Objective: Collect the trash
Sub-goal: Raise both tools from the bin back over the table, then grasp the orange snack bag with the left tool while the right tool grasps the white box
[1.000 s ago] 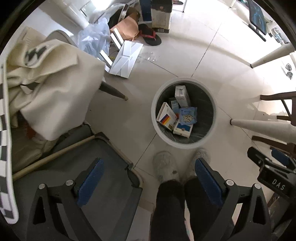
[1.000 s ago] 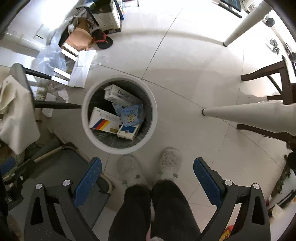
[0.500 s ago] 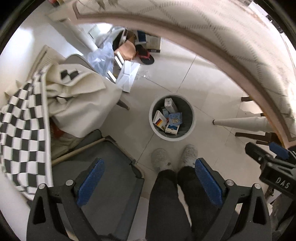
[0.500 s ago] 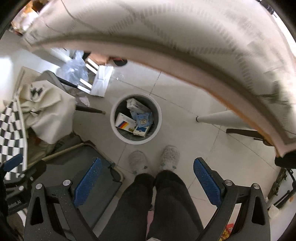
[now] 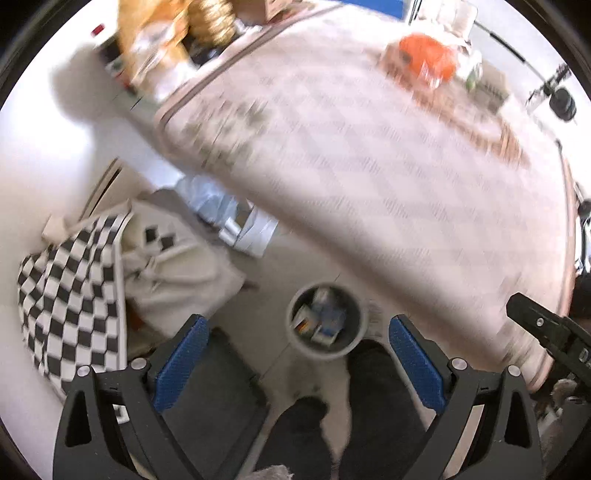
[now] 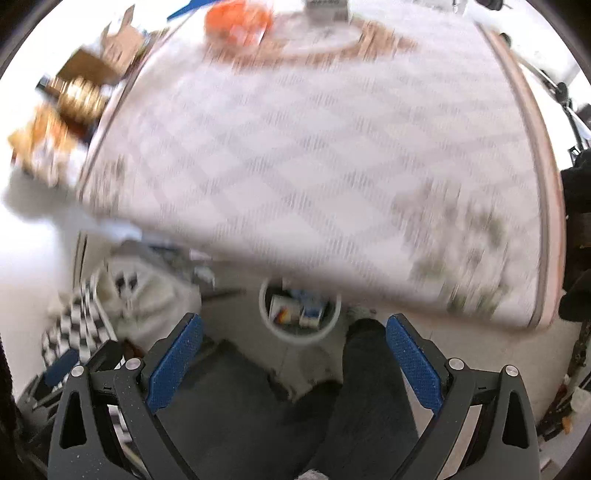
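A round white trash bin (image 5: 356,341) (image 6: 332,325) stands on the floor far below, partly under the table edge, with several small boxes (image 5: 321,326) (image 6: 295,312) inside. My left gripper (image 5: 297,341) is open with nothing between its blue pads. My right gripper (image 6: 293,339) is open and empty too. Both views are blurred. An orange item (image 5: 424,61) (image 6: 238,20) lies at the far end of the patterned tablecloth (image 5: 369,155) (image 6: 314,147). The right gripper's black body (image 5: 546,332) shows at the left view's right edge.
A person's dark trouser legs (image 5: 373,413) (image 6: 369,398) stand by the bin. A chair with a checkered cloth (image 5: 70,295) and a cream bag (image 5: 177,273) sits left. A grey seat (image 5: 214,398) is below. Brown clutter (image 6: 77,96) lies beside the table's far left.
Both grippers have risen from bin level to above the table. The tabletop now fills the views and the bin looks small and far below. Both stay open.
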`<state>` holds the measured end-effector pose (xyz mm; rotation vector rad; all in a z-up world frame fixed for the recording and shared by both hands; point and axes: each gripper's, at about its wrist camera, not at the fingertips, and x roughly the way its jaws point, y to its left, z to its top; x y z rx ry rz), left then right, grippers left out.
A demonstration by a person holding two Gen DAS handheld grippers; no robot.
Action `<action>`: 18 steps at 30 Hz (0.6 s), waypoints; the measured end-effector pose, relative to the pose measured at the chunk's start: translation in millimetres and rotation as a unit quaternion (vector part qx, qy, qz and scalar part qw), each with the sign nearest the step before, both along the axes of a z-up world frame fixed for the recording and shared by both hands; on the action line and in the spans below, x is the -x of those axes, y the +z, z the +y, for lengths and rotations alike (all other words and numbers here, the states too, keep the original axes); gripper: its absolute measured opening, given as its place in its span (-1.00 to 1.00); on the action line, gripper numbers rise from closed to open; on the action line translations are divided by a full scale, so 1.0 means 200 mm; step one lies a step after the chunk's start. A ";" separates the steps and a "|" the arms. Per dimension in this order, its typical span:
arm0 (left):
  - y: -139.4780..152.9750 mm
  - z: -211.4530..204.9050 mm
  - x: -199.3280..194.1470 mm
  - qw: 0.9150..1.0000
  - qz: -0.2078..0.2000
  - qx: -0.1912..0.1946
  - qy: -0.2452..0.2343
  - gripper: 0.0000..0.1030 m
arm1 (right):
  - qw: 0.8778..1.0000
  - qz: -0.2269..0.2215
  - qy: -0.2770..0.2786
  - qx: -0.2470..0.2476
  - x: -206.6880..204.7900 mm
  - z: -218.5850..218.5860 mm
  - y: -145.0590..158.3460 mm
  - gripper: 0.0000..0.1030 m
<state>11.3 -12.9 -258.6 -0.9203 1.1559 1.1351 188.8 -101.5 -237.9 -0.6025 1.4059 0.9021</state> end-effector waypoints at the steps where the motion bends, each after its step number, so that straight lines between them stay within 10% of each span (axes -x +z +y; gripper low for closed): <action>1: 0.03 0.09 -0.06 1.000 -0.005 -0.001 0.005 0.94 | 1.000 -0.004 -0.010 -0.001 -0.09 0.09 0.03 0.96; 15: 0.02 1.44 -0.93 0.984 -0.110 0.074 0.123 0.92 | 0.993 -0.014 -0.113 -0.007 -1.19 1.45 0.09 0.96; 18: -0.12 1.60 -1.04 0.978 -0.112 0.111 0.140 0.42 | 0.993 -0.008 -0.114 0.006 -1.30 1.66 0.02 0.96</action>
